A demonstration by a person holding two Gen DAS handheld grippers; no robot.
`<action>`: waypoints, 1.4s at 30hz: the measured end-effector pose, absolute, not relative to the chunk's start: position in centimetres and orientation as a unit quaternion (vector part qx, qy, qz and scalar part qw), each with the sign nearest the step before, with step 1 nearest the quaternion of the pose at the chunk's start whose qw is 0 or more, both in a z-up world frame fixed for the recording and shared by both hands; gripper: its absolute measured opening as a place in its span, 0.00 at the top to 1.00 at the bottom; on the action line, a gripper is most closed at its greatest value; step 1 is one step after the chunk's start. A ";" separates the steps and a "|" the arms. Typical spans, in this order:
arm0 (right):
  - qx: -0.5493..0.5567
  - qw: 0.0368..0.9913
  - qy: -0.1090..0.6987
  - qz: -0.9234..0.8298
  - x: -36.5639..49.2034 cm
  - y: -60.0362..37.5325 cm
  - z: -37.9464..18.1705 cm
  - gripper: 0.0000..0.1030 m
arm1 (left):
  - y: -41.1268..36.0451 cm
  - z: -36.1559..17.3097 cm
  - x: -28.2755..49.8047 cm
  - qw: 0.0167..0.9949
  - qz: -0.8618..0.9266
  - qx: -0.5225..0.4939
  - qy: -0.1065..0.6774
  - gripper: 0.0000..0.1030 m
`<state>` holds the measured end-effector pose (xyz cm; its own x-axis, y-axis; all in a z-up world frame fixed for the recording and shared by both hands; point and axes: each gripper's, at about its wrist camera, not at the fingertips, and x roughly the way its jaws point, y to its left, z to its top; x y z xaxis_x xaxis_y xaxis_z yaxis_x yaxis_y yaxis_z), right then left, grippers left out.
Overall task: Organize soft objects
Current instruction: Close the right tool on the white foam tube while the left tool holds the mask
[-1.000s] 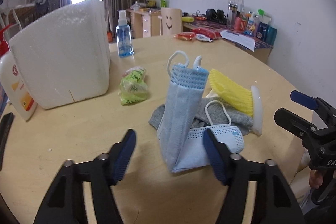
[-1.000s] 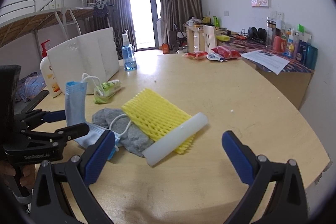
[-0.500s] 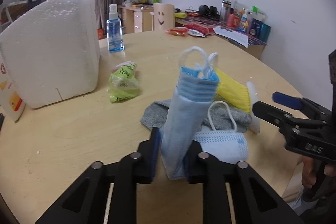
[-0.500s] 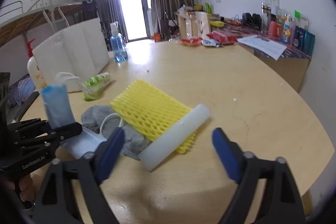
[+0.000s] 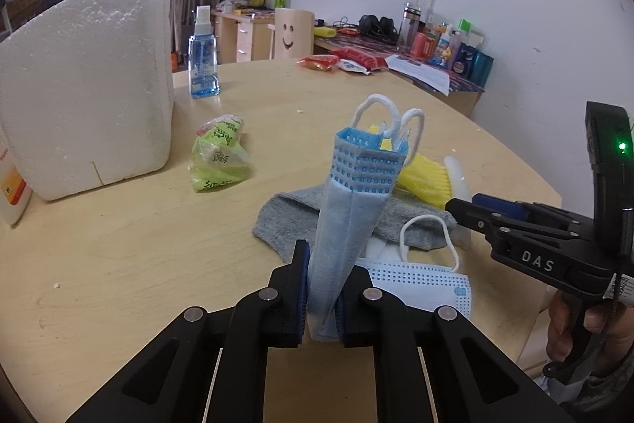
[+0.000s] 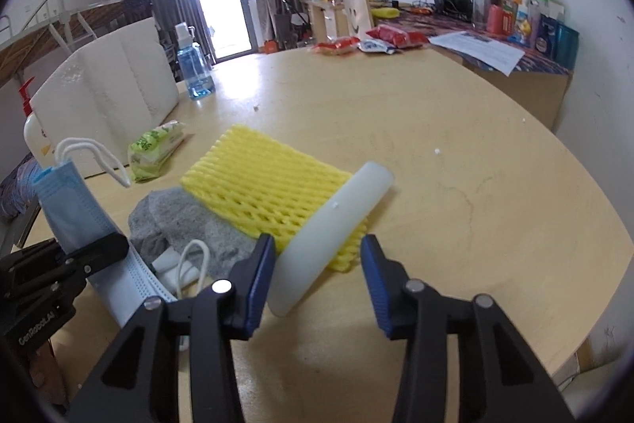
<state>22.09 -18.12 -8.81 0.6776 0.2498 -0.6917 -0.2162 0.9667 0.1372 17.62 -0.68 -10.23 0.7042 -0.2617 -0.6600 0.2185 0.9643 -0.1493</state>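
Note:
My left gripper [image 5: 323, 264] is closing its jaws, and the pads press on the lower end of a folded blue face mask [image 5: 356, 193] that stands upright, ear loops on top. A second mask [image 5: 420, 284] lies flat beside it, on a grey cloth [image 5: 285, 221]. In the right wrist view, a white foam tube [image 6: 337, 221] lies on a yellow foam net [image 6: 261, 185]. My right gripper [image 6: 317, 264] is closing around the tube's near end. The tube sits between the pads with a gap on the right side. The right gripper [image 5: 471, 204] also shows from the side.
A white styrofoam box [image 5: 83, 86] stands at the left, with a pump bottle [image 6: 33, 133] beside it. A green tissue pack [image 5: 218, 157] lies near the box, a blue spray bottle [image 5: 203, 62] behind it. Snack packets [image 5: 337, 60] sit at the round table's far edge [image 6: 574, 165].
The left jaws closed from wide open onto the upright mask. The right jaws narrowed around the white tube as that gripper dipped toward it.

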 end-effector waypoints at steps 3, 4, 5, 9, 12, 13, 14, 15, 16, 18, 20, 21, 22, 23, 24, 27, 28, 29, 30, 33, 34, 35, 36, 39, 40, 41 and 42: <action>0.026 0.916 0.380 0.129 21.8 -18.3 -8.8 0.61 | -0.5 -10.2 17.6 0.922 -0.134 -0.035 0.362 0.89; 0.028 0.916 0.379 0.130 21.6 -18.5 -8.6 0.62 | -0.4 -10.2 17.5 0.922 -0.135 -0.038 0.362 0.89; 0.025 0.917 0.377 0.128 21.4 -18.6 -8.5 0.62 | -0.4 -10.2 17.5 0.922 -0.134 -0.038 0.361 0.89; 0.017 0.923 0.371 0.101 20.9 -19.7 -7.8 0.62 | -0.3 -10.1 17.4 0.923 -0.135 -0.037 0.359 0.89; 0.004 0.926 0.371 0.072 20.8 -20.2 -7.7 0.61 | -0.2 -10.1 17.3 0.923 -0.136 -0.037 0.359 0.89; 0.011 0.924 0.374 0.080 20.7 -20.2 -7.9 0.61 | -0.2 -10.1 17.3 0.923 -0.136 -0.036 0.359 0.89; 0.010 0.922 0.377 0.084 20.7 -20.1 -8.0 0.61 | -0.2 -10.1 17.3 0.922 -0.137 -0.035 0.359 0.89; 0.004 0.921 0.380 0.085 20.8 -19.8 -8.2 0.61 | -0.1 -10.1 17.3 0.922 -0.137 -0.035 0.359 0.89; 0.004 0.919 0.383 0.087 20.9 -19.6 -8.4 0.61 | -0.1 -10.0 17.2 0.922 -0.137 -0.035 0.359 0.89; 0.003 0.917 0.389 0.086 20.9 -19.4 -8.7 0.61 | -0.2 -10.0 17.2 0.923 -0.136 -0.036 0.359 0.89; 0.006 0.918 0.388 0.079 20.8 -19.7 -8.7 0.61 | -0.4 -10.0 17.4 0.923 -0.135 -0.035 0.359 0.89; 0.008 0.919 0.387 0.076 20.7 -20.0 -8.6 0.61 | -0.4 -10.0 17.3 0.923 -0.134 -0.035 0.359 0.89; 0.010 0.919 0.387 0.071 20.7 -20.2 -8.6 0.61 | -0.5 -10.0 17.3 0.923 -0.135 -0.035 0.359 0.89; 0.014 0.919 0.388 0.072 20.7 -20.4 -8.6 0.61 | -0.5 -10.0 17.3 0.923 -0.135 -0.034 0.359 0.89; 0.019 0.917 0.392 0.072 20.8 -20.5 -8.8 0.61 | -0.5 -10.0 17.3 0.923 -0.135 -0.034 0.359 0.89; 0.030 0.914 0.400 0.068 21.3 -20.2 -9.1 0.57 | -0.6 -9.9 17.4 0.923 -0.135 -0.034 0.358 0.89; 0.030 0.915 0.398 0.063 21.5 -20.0 -9.1 0.57 | -0.6 -9.9 17.4 0.923 -0.136 -0.034 0.358 0.89; 0.027 0.915 0.398 0.059 21.6 -19.8 -9.1 0.57 | -0.7 -9.9 17.4 0.923 -0.135 -0.034 0.358 0.89; 0.026 0.915 0.398 0.055 21.7 -19.7 -9.0 0.57 | -0.6 -9.9 17.4 0.923 -0.135 -0.034 0.358 0.89; 0.031 0.913 0.404 0.036 22.0 -19.6 -9.0 0.56 | -0.8 -9.9 17.4 0.924 -0.136 -0.035 0.357 0.89; 0.032 0.913 0.406 0.030 21.9 -19.7 -9.0 0.56 | -0.8 -9.9 17.4 0.924 -0.136 -0.035 0.356 0.89; 0.032 0.912 0.409 0.024 21.8 -19.8 -9.0 0.56 | -0.8 -9.9 17.4 0.924 -0.135 -0.035 0.356 0.89; 0.031 0.911 0.411 0.010 21.6 -20.1 -9.0 0.56 | -0.8 -9.8 17.3 0.925 -0.134 -0.035 0.354 0.89; 0.053 0.912 0.407 0.004 21.4 -20.6 -9.1 0.56 | -0.8 -9.7 17.2 0.927 -0.136 -0.038 0.348 0.89; 0.061 0.912 0.406 0.004 21.5 -20.6 -9.1 0.57 | -0.8 -9.7 17.2 0.926 -0.139 -0.039 0.348 0.89; 0.069 0.912 0.404 0.007 21.7 -20.5 -9.1 0.63 | -0.7 -9.7 17.2 0.926 -0.143 -0.041 0.347 0.89; 0.070 0.913 0.402 0.009 21.7 -20.4 -9.1 0.65 | -0.7 -9.7 17.2 0.926 -0.146 -0.043 0.346 0.89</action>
<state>21.73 -20.39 -9.09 0.6762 0.0733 -0.7330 0.0396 0.9900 0.1355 17.22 -0.71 -9.67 0.7182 -0.2990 -0.6283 0.2402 0.9540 -0.1795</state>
